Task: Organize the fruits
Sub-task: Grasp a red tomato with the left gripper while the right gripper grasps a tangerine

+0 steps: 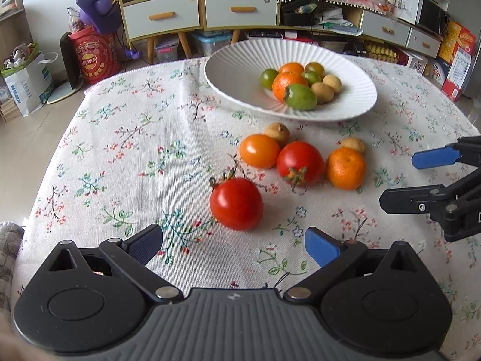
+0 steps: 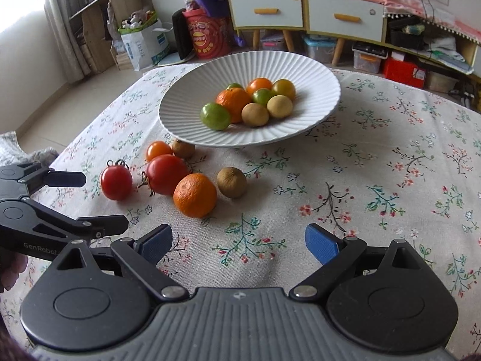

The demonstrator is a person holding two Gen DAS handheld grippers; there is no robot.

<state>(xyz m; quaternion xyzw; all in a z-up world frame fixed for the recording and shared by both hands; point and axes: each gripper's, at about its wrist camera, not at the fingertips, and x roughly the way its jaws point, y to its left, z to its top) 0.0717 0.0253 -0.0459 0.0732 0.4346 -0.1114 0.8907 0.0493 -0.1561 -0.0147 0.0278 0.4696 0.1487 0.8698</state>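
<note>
A white ribbed plate (image 1: 228, 69) (image 2: 186, 102) at the far side of the table holds several small fruits: oranges, green and yellow ones. Loose on the floral cloth lie a red tomato (image 1: 236, 204) (image 2: 116, 182), a second red tomato (image 1: 300, 163) (image 2: 166, 174), an orange tomato (image 1: 259, 150) (image 2: 158, 149), a tangerine (image 1: 345, 168) (image 2: 195, 195) and two brown fruits (image 1: 277, 132) (image 2: 231, 182). My left gripper (image 1: 234, 245) is open and empty, just short of the nearest tomato. My right gripper (image 2: 239, 243) is open and empty, short of the tangerine.
The floral tablecloth (image 1: 135, 156) covers the table; its left edge drops to the floor. Beyond the table stand a drawer cabinet (image 1: 198, 9), storage boxes and bags. The right gripper (image 1: 421, 180) shows at the right of the left wrist view.
</note>
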